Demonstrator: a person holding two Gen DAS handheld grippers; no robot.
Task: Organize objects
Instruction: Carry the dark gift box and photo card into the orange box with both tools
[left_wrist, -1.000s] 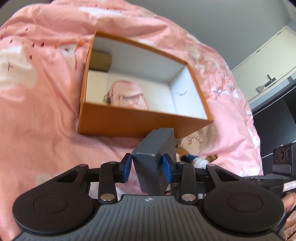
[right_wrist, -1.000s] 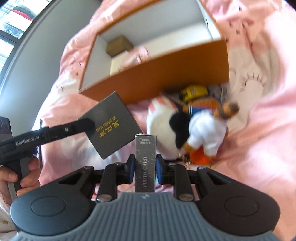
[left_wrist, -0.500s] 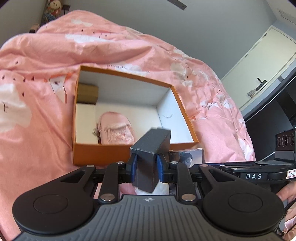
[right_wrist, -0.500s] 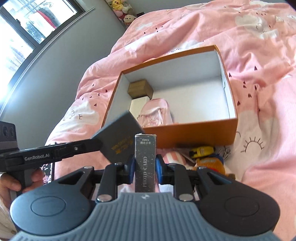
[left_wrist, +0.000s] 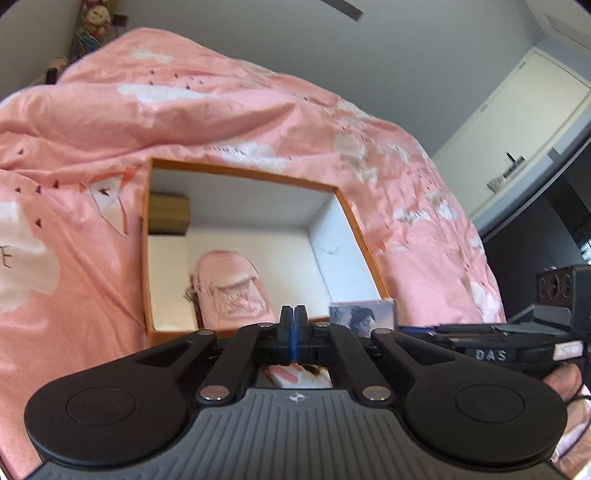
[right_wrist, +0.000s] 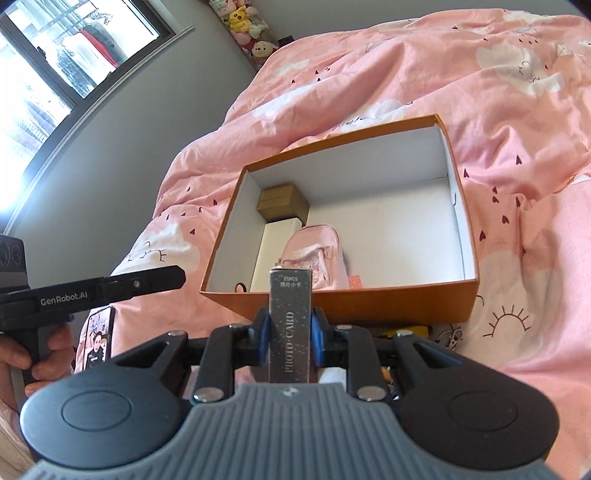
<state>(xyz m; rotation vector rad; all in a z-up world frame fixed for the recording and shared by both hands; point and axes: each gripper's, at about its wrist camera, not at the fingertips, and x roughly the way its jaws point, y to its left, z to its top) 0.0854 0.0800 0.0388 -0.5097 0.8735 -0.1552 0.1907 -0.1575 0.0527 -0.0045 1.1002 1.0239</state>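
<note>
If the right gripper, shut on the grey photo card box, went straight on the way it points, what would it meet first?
Probably the near wall of the orange cardboard box: the right gripper, with its grey photo card box, points at that rim. Depth is unclear; it might pass just over, toward the small pink backpack inside.

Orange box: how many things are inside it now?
3 visible in the orange box: a brown carton in the far-left corner, a white box before it, a pink backpack alongside. More may be hidden.

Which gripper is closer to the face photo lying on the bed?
Left, I think. The left gripper hangs just above the face photo; the right gripper, holding a card box, is off to the photo's right, before the orange box.
</note>
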